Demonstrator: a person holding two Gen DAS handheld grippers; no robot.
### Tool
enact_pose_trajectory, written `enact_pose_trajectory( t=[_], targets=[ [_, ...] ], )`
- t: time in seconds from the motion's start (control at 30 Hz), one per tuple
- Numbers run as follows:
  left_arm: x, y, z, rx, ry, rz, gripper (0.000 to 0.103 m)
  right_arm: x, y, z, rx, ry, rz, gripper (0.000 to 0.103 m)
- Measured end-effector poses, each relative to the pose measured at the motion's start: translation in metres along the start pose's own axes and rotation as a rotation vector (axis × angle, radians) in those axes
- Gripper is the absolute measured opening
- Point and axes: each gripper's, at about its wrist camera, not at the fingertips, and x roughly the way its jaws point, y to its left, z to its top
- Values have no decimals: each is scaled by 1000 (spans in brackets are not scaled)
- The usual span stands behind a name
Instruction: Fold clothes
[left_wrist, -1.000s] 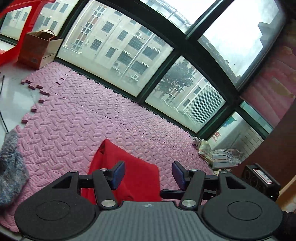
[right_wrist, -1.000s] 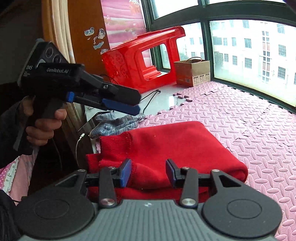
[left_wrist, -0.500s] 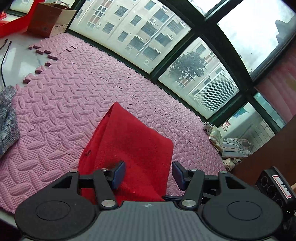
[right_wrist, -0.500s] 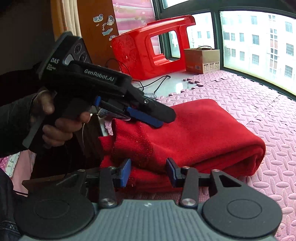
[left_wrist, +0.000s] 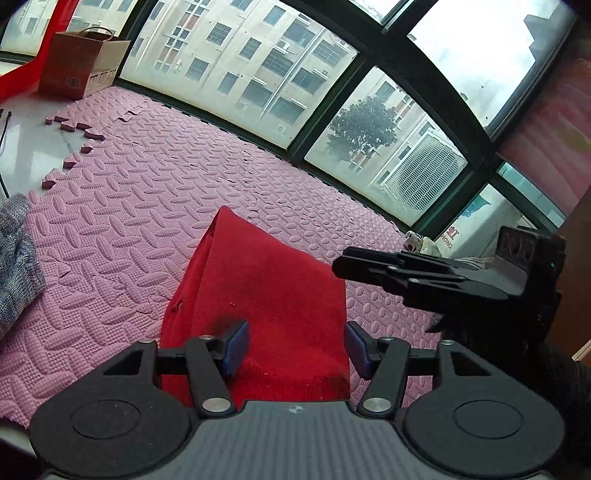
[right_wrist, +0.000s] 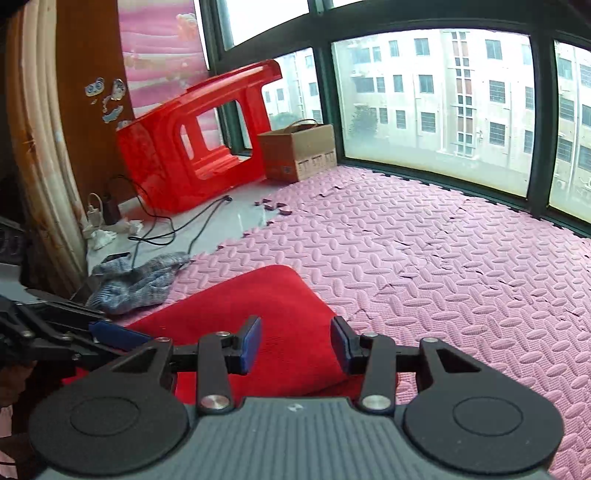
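Left wrist view: the left gripper (left_wrist: 295, 345) stood wide open, its blue pads well apart and holding nothing, poised over the near end of the red sweater (left_wrist: 266, 295). The sweater lay folded on the pink foam mat (left_wrist: 166, 177), running from the gripper toward 12 o'clock and narrowing to a corner there. At 3 o'clock the right gripper (left_wrist: 341, 263) was seen side-on, fingers pointing toward 9 o'clock just above the sweater's right edge; from this angle its opening could not be told. A grey knit garment (left_wrist: 16, 258) lay at 9 o'clock on the mat's edge. A cardboard box (left_wrist: 83, 62) stood at 10 o'clock beside the window (left_wrist: 258, 81). Right wrist view: the right gripper (right_wrist: 295, 343) was wide open too, nothing between its pads, held over the red sweater (right_wrist: 258, 302), whose rounded folded edge pointed toward 12 o'clock. The left gripper (right_wrist: 118, 334) entered from 9 o'clock with one blue pad showing next to the cloth. The grey knit garment (right_wrist: 140, 280) lay at 10 o'clock, partly off the mat (right_wrist: 443, 240). A red plastic stool (right_wrist: 195, 140) lay tipped on its side at 11 o'clock, with the cardboard box (right_wrist: 299, 151) beside it and black cables (right_wrist: 177, 229) on the white floor.
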Motion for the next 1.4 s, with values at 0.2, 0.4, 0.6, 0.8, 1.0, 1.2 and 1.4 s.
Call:
enact_pose_trajectory(
  t=[0.2,0.4,0.6,0.8,1.0,1.2,1.4],
  targets=[
    [1,-1,-7,59,6,6,60,15,-8,-30,-10,50,-37,41],
    [-8,-4,-10,93,-4,-16,67,5,2,-14,-67,54,-27,42],
    [-30,-10,-13,91,-30,-33,78,27,23,12,-121,59,34,51],
    [-55,-9,-21,108,-38,26,102,66,37,24,-138,96,53,59],
    [-56,8,-35,94,26,84,103,87,34,34,-95,116,59,69],
    [-43,7,-51,193,74,119,103,77,-4,40,50,143,84,82],
    [-32,8,-54,230,95,85,103,78,-52,24,219,248,124,82]
  ],
)
